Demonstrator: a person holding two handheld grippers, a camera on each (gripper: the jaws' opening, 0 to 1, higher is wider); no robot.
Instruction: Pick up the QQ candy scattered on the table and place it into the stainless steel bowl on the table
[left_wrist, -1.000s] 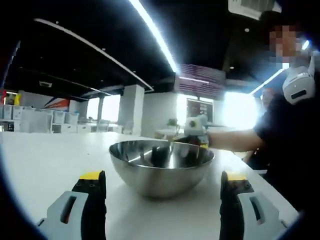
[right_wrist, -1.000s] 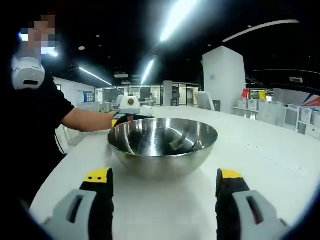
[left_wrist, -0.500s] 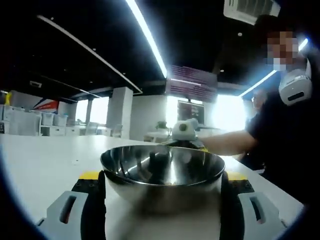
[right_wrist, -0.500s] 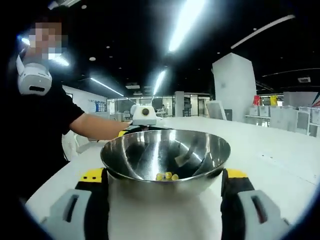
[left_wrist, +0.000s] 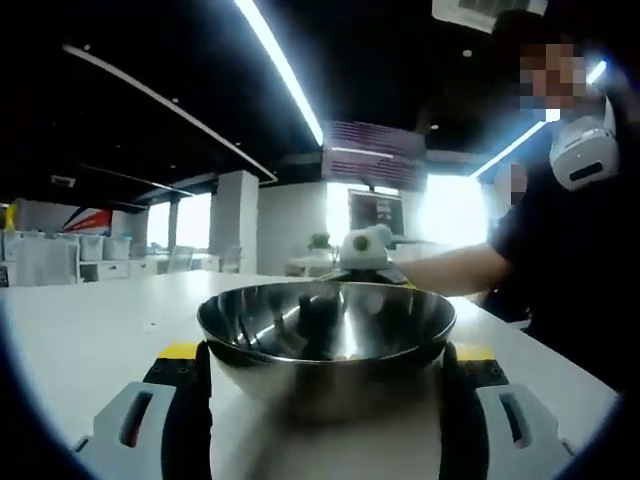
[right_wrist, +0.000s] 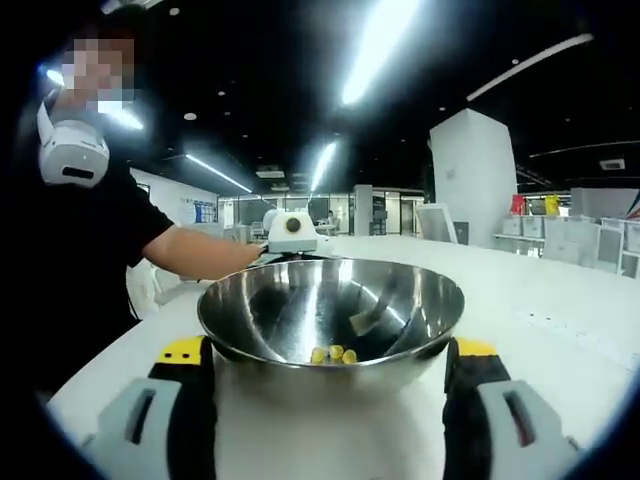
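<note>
The stainless steel bowl (left_wrist: 325, 345) stands on the white table, and my left gripper (left_wrist: 325, 400) is open with one jaw on either side of the bowl's base. From the opposite side, my right gripper (right_wrist: 328, 400) is also open, its jaws flanking the same bowl (right_wrist: 332, 310). A few yellow QQ candies (right_wrist: 333, 354) lie at the bottom of the bowl. Whether any jaw touches the bowl's wall I cannot tell. Behind the bowl's far rim in each view, a person's forearm (left_wrist: 445, 268) (right_wrist: 200, 255) holds the other gripper.
The white table (right_wrist: 560, 320) stretches wide to the right in the right gripper view and to the left (left_wrist: 90, 320) in the left gripper view. The person in a black shirt (left_wrist: 570, 260) stands at the table's edge. Shelves with boxes line the far wall.
Both cameras have moved closer to the bowl: it stood ahead of the jaws, now it sits between them. The yellow candies inside have come into sight in the right gripper view.
</note>
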